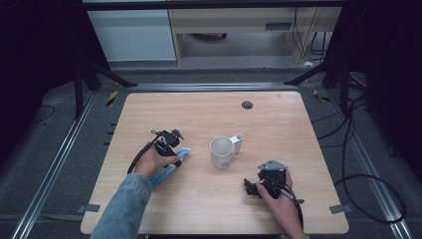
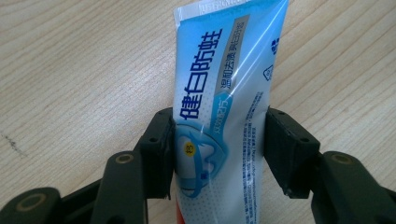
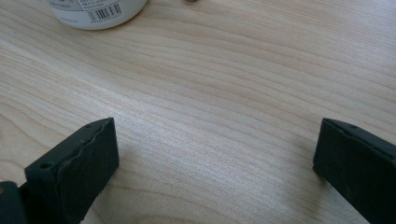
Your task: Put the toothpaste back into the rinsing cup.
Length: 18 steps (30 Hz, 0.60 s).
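A blue and white toothpaste tube lies flat on the wooden table, left of centre, and it also shows under the left hand as the tube. My left gripper straddles it from above. Both black pads touch the tube's sides, so the gripper is shut on it. A white mug stands upright in the middle, handle to the right. My right gripper rests low near the front right. In its own view the right gripper stands open over bare wood.
The mug's base with a barcode label sits at the far edge of the right gripper view. A dark round grommet sits near the table's back edge. Cables trail on the floor to the right.
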Available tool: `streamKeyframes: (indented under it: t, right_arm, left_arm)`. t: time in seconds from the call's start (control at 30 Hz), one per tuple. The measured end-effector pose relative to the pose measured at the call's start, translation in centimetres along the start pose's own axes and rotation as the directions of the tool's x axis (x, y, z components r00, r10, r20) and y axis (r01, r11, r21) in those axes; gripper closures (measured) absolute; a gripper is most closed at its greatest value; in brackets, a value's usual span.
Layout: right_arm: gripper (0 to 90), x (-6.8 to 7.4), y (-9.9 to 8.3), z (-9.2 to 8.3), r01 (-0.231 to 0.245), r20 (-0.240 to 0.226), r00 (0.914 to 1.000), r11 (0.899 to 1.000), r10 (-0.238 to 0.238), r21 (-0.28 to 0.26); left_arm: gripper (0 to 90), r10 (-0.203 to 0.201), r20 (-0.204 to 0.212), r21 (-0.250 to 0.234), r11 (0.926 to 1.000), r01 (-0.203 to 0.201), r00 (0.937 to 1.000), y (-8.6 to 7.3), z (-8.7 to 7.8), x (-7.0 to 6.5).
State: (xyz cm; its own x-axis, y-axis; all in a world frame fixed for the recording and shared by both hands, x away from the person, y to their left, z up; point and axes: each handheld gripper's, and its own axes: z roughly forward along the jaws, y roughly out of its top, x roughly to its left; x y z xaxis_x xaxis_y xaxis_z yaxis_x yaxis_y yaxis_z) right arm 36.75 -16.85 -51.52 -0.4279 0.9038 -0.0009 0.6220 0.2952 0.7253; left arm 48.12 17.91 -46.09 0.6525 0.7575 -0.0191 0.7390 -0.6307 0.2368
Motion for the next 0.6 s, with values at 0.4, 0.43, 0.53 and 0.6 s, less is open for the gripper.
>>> streamKeyframes:
  t: [0.4,0.43,0.53,0.6]
  right_arm:
    - [0.4,0.0,0.0,0.0,0.001,0.0,1.0,1.0,-0.001,0.0]
    - [0.4,0.0,0.0,0.0,0.0,0.0,1.0,1.0,0.0,0.0]
    - [0.4,0.01,0.0,0.0,-0.001,0.0,1.0,1.0,0.001,0.0]
    - [0.4,0.0,0.0,0.0,0.0,0.0,1.0,1.0,0.0,0.0]
  left_arm:
    - [64.2,0.003,-0.007,-0.038,0.9993,-0.004,1.0,-0.25,-0.58,-0.19]
    - [66.7,0.008,-0.005,-0.039,0.9992,-0.008,1.0,-0.29,-0.6,-0.18]
    - [70.5,0.024,-0.01,-0.041,0.9989,-0.024,0.9997,-0.3,-0.56,-0.49]
    - [71.0,0.021,-0.018,-0.044,0.9988,-0.022,0.9996,-0.33,-0.56,-0.68]
